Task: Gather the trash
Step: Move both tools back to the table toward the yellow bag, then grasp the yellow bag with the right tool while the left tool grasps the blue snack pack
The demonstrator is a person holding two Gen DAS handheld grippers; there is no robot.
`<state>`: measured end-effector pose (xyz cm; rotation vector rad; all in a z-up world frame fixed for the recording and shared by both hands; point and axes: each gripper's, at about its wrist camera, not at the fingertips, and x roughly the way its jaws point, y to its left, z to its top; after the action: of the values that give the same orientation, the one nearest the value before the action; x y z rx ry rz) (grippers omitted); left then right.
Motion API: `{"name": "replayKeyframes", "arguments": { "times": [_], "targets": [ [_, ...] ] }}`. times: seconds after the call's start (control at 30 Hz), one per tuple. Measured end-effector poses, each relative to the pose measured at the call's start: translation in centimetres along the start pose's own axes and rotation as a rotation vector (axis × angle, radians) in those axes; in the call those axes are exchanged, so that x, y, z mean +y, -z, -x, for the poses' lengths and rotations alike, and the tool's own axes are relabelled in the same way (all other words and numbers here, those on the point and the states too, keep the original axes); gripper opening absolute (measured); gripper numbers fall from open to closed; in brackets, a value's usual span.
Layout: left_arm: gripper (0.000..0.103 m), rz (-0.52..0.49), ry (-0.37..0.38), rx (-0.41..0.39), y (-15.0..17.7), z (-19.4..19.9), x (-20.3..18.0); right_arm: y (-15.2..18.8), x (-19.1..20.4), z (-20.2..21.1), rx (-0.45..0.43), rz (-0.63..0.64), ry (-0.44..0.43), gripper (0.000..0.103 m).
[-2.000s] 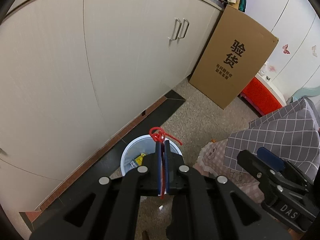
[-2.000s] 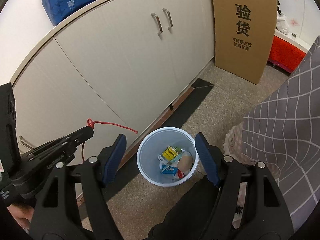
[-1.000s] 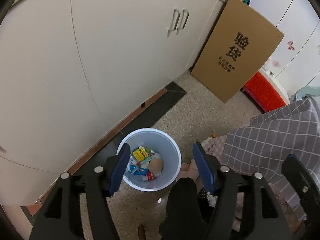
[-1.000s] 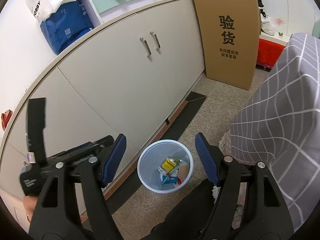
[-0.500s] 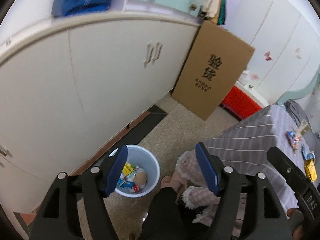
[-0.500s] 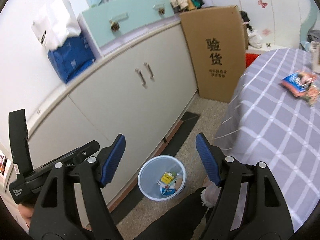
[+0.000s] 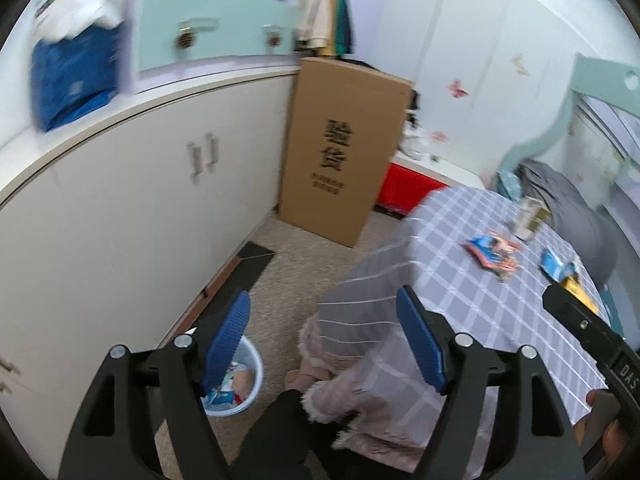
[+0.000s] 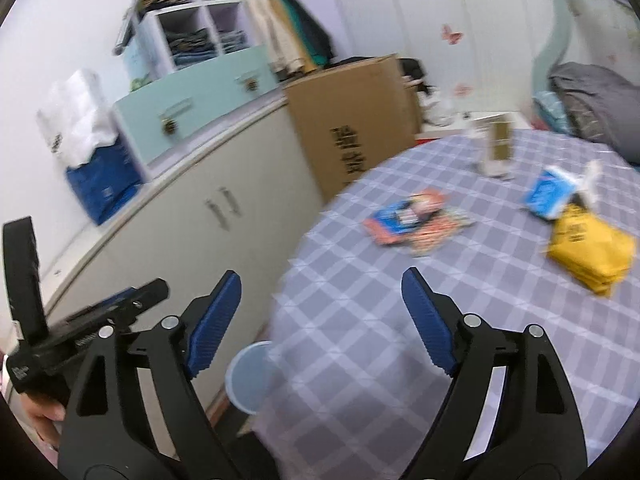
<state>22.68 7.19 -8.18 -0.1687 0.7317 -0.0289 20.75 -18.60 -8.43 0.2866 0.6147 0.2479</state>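
Both grippers are empty right now. The left gripper [image 7: 324,332] has its blue pads wide apart with nothing between them, and its jaws have just been opening. The right gripper [image 8: 320,320] is the same: pads far apart, nothing held, jaws just opening more. My guess is they are spread so they are ready to pick up the next bit of trash.

Take the round table [image 8: 360,320] with the grey checked cloth as the main spot. Closest in, down on the floor just beside the table's near edge, sits the pale blue bin [image 7: 256,376]. It already has some wrappers in it. It is probably kept that close so trash only has a short trip. A person's fuzzy pink slipper [image 7: 300,378] is on the floor between the bin and the table.

On top of the table, the trash is waiting. The orange and blue wrapper [image 8: 416,220] lies flat near the middle. Further across lie the yellow packet [image 8: 592,252] and the blue packet [image 8: 552,194], touching each other. Past them stands a small carton [image 8: 498,146], upright, near the far edge.

Behind the table, a big cardboard box [image 7: 344,152] leans against the white cupboard [image 7: 140,200].
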Motion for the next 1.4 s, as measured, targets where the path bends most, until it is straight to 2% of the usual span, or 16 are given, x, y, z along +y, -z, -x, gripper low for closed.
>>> {"name": "replayKeyframes", "arguments": {
  "times": [0.07, 0.17, 0.33, 0.47, 0.7, 0.8, 0.87, 0.93, 0.97, 1.0, 1.1, 1.23, 1.33, 1.37, 1.4],
  "targets": [
    [0.074, -0.039, 0.03, 0.01, -0.2, -0.6, -2.5, -0.5, -2.3, 0.7, 0.017, 0.01, 0.044, 0.086],
    [0.074, -0.105, 0.075, 0.032, -0.2, -1.5, -6.4, -1.1, -6.0, 2.2, 0.011, 0.034, 0.164, 0.088],
    [0.074, -0.182, 0.122, 0.061, -0.1, -3.1, -10.9, -1.4, -11.6, 2.9, 0.062, 0.097, 0.366, 0.091],
    [0.074, -0.227, 0.135, 0.09, -0.2, -4.8, -13.5, -1.4, -15.3, 1.6, 0.136, 0.129, 0.442, 0.093],
    [0.074, -0.308, 0.116, 0.12, -0.6, -7.8, -16.3, -1.7, -17.9, -1.5, 0.225, 0.151, 0.397, 0.092],
    [0.074, -0.321, 0.128, 0.133, -0.9, -8.8, -16.7, -1.6, -17.8, -2.4, 0.257, 0.123, 0.353, 0.085],
    [0.074, -0.321, 0.147, 0.146, -1.1, -9.7, -16.9, -1.7, -16.9, -2.2, 0.226, 0.143, 0.354, 0.075],
    [0.074, -0.326, 0.138, 0.145, -1.3, -10.3, -17.2, -2.2, -16.1, -1.9, 0.197, 0.134, 0.326, 0.055],
    [0.074, -0.332, 0.138, 0.144, -1.5, -10.7, -17.4, -2.6, -15.7, -2.0, 0.191, 0.118, 0.288, 0.023],
    [0.074, -0.341, 0.137, 0.146, -1.6, -11.0, -17.6, -2.8, -15.6, -2.3, 0.196, 0.11, 0.268, 0.006],
    [0.074, -0.368, 0.133, 0.143, -2.2, -12.0, -18.4, -3.3, -14.5, -4.3, 0.22, 0.138, 0.291, 0.006],
    [0.074, -0.4, 0.127, 0.136, -3.0, -13.1, -19.4, -3.1, -14.4, -5.7, 0.239, 0.108, 0.271, 0.006],
    [0.074, -0.415, 0.137, 0.144, -3.5, -13.9, -19.9, -3.3, -14.3, -5.6, 0.218, 0.092, 0.241, 0.016],
    [0.074, -0.427, 0.141, 0.151, -3.5, -14.3, -20.1, -3.5, -14.3, -5.5, 0.22, 0.1, 0.245, 0.028],
    [0.074, -0.446, 0.14, 0.16, -3.4, -14.7, -20.4, -3.6, -14.2, -5.5, 0.214, 0.11, 0.253, 0.047]
  ]
}}
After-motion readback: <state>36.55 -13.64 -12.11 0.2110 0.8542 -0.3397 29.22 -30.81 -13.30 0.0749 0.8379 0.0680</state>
